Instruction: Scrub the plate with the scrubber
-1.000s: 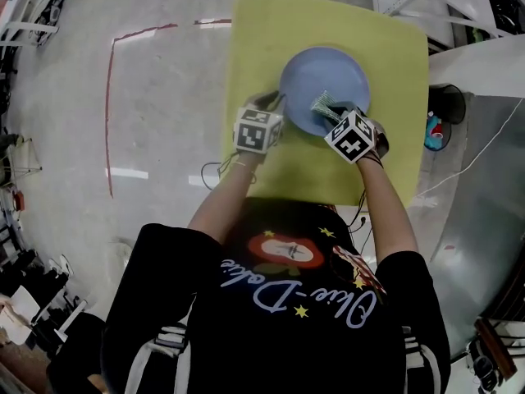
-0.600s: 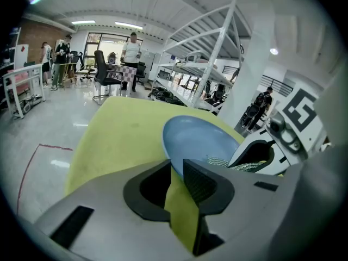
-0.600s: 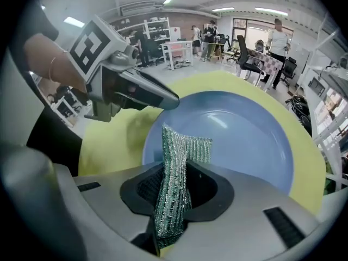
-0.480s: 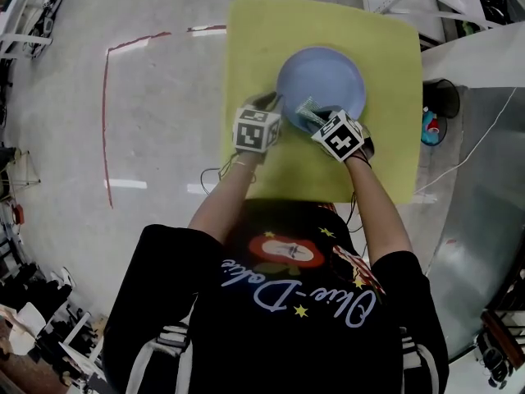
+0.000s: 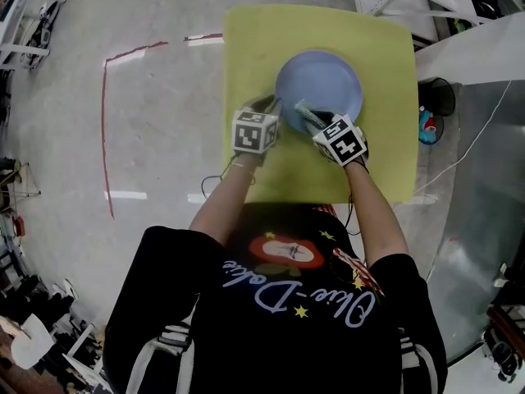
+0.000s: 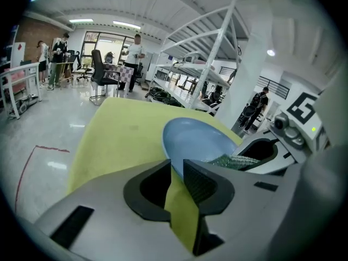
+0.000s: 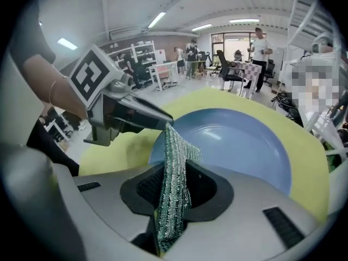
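A round blue plate [image 5: 320, 80] lies on the yellow tabletop [image 5: 246, 48]. My left gripper [image 5: 274, 108] is at the plate's near-left rim. In the left gripper view the plate [image 6: 198, 140] has its edge caught between the jaws of the left gripper [image 6: 175, 174], which have just eased slightly wider with the rim still between them. My right gripper [image 7: 174, 186] is shut on a green-silver mesh scrubber [image 7: 176, 156]. The scrubber [image 5: 305, 113] sticks up from the jaws and rests over the plate's near edge, close beside the left gripper [image 7: 125, 110].
The tabletop ends at a grey floor with a red tape line [image 5: 105, 113] to the left. White metal racks [image 6: 217, 53] and a black bin [image 5: 447, 97] stand at the right. People and office chairs [image 6: 100, 80] are far off.
My right gripper has slid left along the plate's near edge with the scrubber and rolled, ending closer to the left gripper. The left gripper has stayed on the rim.
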Tool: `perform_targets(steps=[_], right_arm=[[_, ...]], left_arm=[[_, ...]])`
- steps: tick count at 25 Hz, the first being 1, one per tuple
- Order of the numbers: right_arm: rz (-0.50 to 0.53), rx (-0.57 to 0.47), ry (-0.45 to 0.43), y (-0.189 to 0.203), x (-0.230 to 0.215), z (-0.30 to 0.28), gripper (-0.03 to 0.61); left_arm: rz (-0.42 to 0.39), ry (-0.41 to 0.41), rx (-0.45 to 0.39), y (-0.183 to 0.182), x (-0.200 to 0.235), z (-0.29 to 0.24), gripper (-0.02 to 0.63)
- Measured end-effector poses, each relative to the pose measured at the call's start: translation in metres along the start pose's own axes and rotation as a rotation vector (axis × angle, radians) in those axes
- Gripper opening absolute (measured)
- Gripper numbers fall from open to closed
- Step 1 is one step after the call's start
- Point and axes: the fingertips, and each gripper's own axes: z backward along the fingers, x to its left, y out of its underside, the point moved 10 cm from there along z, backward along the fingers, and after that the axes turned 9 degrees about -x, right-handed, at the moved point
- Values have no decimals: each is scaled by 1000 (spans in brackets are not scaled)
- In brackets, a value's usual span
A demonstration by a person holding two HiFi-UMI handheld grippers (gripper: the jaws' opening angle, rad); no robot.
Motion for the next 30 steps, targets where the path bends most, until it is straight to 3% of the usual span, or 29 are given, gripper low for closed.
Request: perform_targets(steps=[5,12,18,30], right_arm=[[-56,-174,105,-5,-3,20,65],[-112,-409,209,-19,16,56,62],[-136,-565,276,-33,48,85,61],[-136,-788,321,-39,68,161,61]], left_arm=[[5,-13,-123,-15,3,17,31],[-173,93,-222,-31,-22,50,3],[-206,175,-305,-45,-44,85,3],[-289,223,-443,-75,-96,125,3]])
